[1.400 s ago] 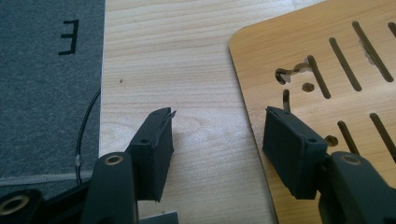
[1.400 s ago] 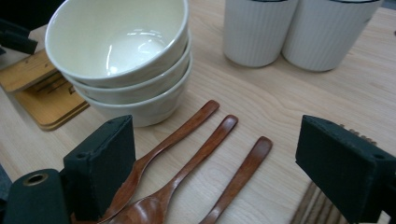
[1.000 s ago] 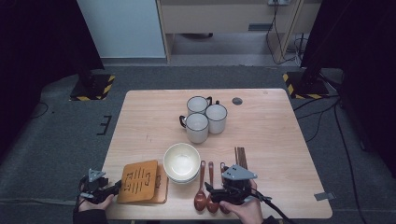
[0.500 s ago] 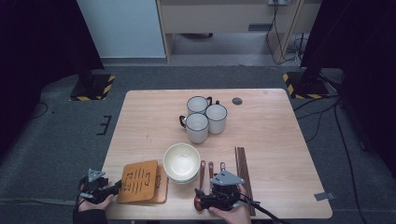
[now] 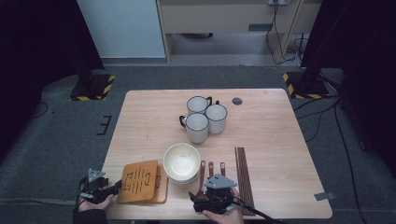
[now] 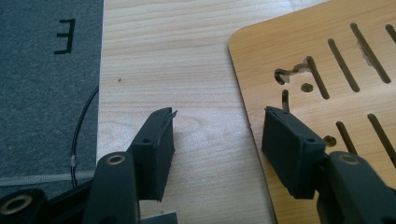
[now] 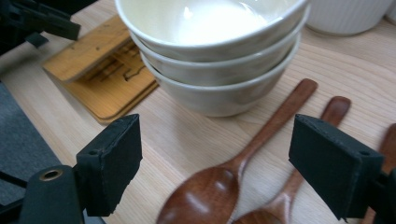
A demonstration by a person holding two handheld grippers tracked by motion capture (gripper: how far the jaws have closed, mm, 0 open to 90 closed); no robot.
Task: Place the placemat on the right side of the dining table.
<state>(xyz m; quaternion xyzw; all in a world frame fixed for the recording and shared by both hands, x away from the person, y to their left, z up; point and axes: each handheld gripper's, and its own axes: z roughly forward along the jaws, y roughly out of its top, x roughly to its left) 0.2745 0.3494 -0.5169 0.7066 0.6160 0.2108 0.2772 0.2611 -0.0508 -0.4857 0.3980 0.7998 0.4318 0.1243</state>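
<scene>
Three wooden spoons [image 5: 202, 171] lie side by side near the table's front edge, right of a stack of three cream bowls [image 5: 181, 163]. My right gripper [image 5: 200, 198] hovers low over the spoons' heads. Its jaws [image 7: 217, 149] are open wide, with the leftmost spoon [image 7: 205, 196] lying between them, untouched. The bowls [image 7: 219, 88] sit just beyond. Two stacked slotted wooden trivets [image 5: 140, 182] lie left of the bowls. My left gripper [image 5: 116, 187] sits at their left edge. It [image 6: 219, 121] is open, one jaw over the top trivet [image 6: 336, 93], the other over bare table.
Three white mugs [image 5: 205, 119] cluster mid-table, with a small dark disc [image 5: 237, 101] behind them. Dark chopsticks [image 5: 243, 179] lie right of the spoons. The table's left edge [image 6: 100, 93] and grey carpet run close beside my left gripper, where a cable [image 6: 81, 135] trails.
My right gripper has moved left and toward the table's near edge, from over the spoon handles to over their heads. The left gripper has stayed in place.
</scene>
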